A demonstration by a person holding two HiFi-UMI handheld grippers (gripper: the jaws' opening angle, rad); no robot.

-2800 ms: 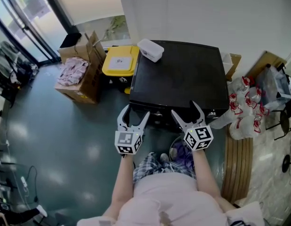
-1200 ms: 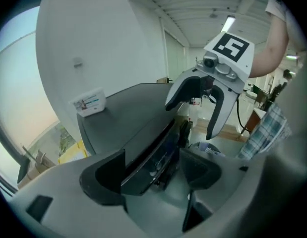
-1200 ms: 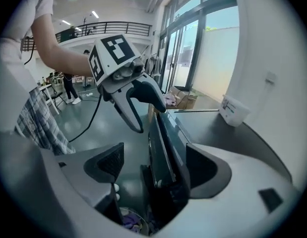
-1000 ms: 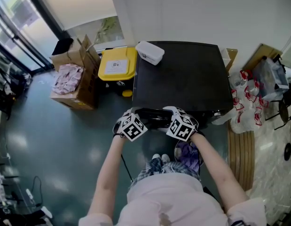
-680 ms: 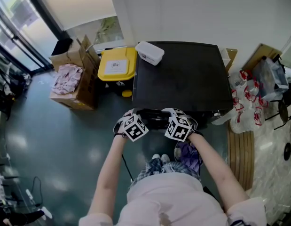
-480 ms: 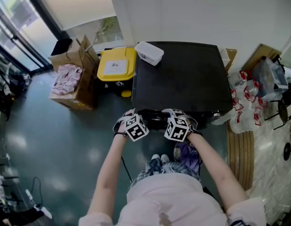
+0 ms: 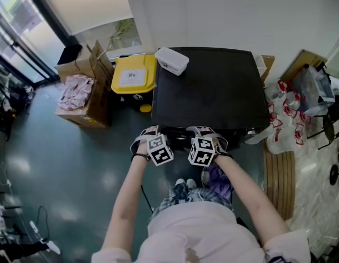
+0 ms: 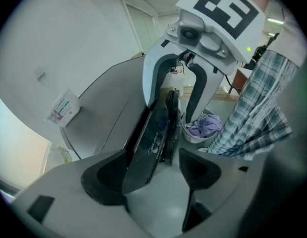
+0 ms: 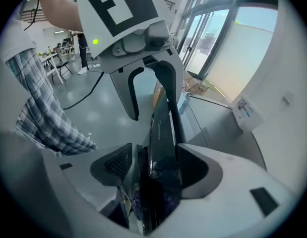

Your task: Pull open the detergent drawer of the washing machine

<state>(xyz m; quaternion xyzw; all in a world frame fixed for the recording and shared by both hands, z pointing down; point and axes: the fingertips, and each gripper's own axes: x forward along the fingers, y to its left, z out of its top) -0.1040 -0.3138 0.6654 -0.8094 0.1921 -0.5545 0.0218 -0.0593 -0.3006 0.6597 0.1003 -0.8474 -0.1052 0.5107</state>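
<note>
Panel edge (image 9: pixel 161 117) inside left gripper (image 8: pixel 154 156) (agape) and right gripper (image 9: pixel 155 151), just closing — drawer indistinct.

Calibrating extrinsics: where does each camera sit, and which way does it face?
Head view: on the person's head, facing steeply down at the black-topped washing machine; shows forearms, left claw, right claw.
Left gripper view: on the left claw, looking along its open jaws astride the machine's glossy black front panel; plaid trouser leg shows.
Right gripper view: on the right claw; jaws have just been closing around that panel.
Gripper views share: panel, opposite claw.
</note>
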